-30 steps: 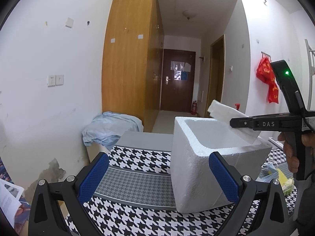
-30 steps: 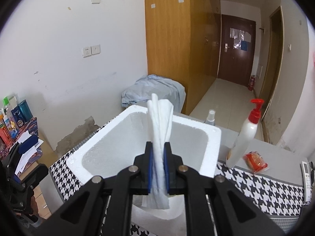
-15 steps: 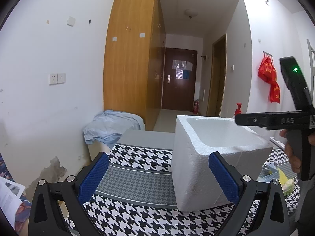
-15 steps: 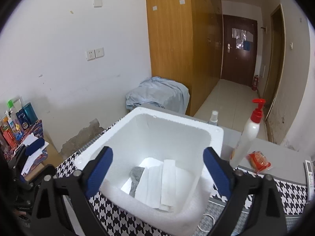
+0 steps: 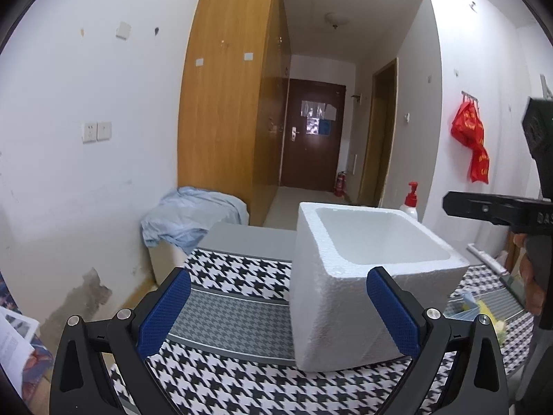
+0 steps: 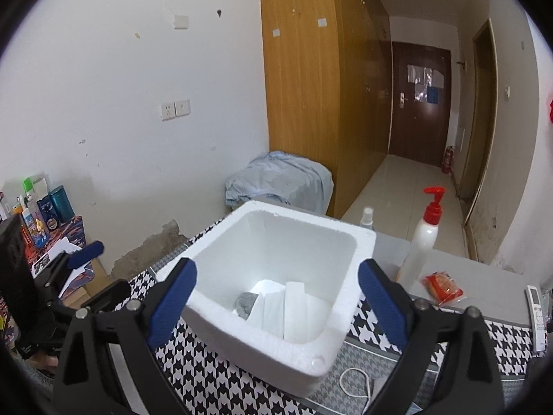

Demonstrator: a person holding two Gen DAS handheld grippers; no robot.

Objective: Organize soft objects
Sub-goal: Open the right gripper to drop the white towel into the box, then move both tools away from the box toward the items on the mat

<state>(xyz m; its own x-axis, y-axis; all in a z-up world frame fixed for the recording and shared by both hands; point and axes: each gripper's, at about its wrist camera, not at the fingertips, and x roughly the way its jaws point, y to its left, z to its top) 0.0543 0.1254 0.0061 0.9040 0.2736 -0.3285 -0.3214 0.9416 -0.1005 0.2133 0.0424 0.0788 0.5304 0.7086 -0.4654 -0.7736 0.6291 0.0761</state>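
A white foam box [image 5: 345, 297] stands on the houndstooth tablecloth [image 5: 221, 314]. Seen from the right wrist, the box [image 6: 311, 218] holds folded white sheets [image 6: 293, 311] and a small grey soft lump [image 6: 246, 302] on its floor. My right gripper [image 6: 276, 269] hovers over the near rim, open, with nothing between its blue pads. It also shows at the right edge of the left wrist view as a black right gripper [image 5: 497, 207] in a hand. My left gripper [image 5: 278, 275] is open and empty, low, facing the box's left corner.
A white pump bottle with a red top [image 6: 423, 245], a red packet [image 6: 442, 285], a small spray bottle [image 6: 366, 216] and a remote [image 6: 537, 307] sit right of the box. A white cable [image 6: 356, 380] lies in front. A pale blue cloth heap [image 6: 280, 180] is behind.
The right gripper held a folded white sheet upright over the box, then opened; the sheet now lies inside. That gripper has drawn back and risen a little. The left gripper stayed put.
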